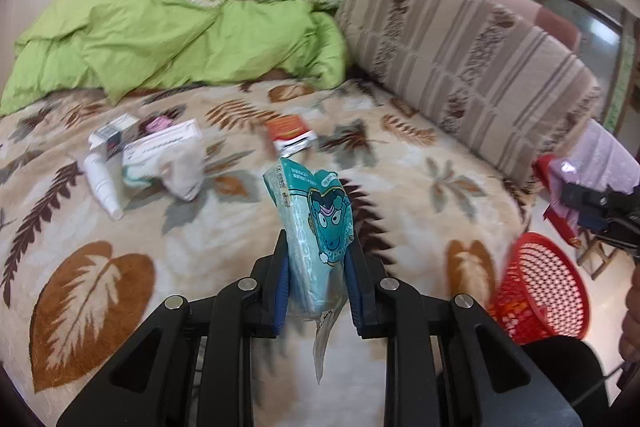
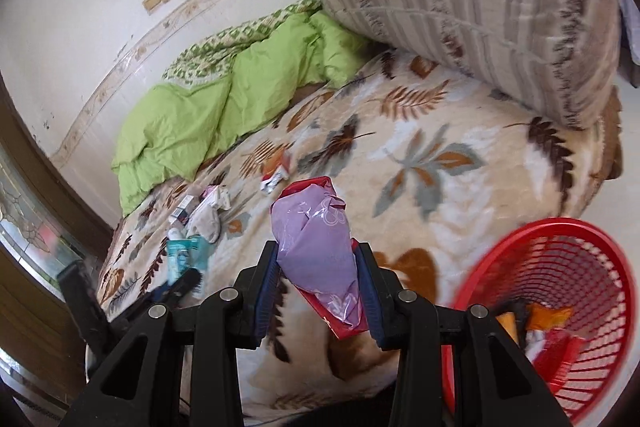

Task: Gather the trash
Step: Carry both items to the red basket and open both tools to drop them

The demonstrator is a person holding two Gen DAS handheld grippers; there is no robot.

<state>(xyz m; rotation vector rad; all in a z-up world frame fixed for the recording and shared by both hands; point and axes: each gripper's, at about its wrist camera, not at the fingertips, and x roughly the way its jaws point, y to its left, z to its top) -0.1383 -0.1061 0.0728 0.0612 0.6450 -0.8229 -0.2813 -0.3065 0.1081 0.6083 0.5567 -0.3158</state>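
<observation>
My left gripper (image 1: 318,247) is shut on a teal snack wrapper (image 1: 316,223) with a cartoon face, held above the leaf-patterned bed. Over the bed's near edge, my right gripper (image 2: 318,255) is shut on a purple and red packet (image 2: 320,247). A red mesh basket (image 2: 560,291) stands on the floor at the lower right, with orange and red wrappers inside; the same basket (image 1: 544,287) shows in the left wrist view. On the bed lie a red and white carton (image 1: 290,133), a white bottle (image 1: 102,181), small boxes (image 1: 116,135) and a crumpled white bag (image 1: 172,159).
A green duvet (image 1: 168,35) is bunched at the back of the bed and a big striped cushion (image 1: 460,63) leans at the right. The bed blanket (image 1: 120,247) is beige with brown leaves. A wooden door (image 2: 36,267) is at the left.
</observation>
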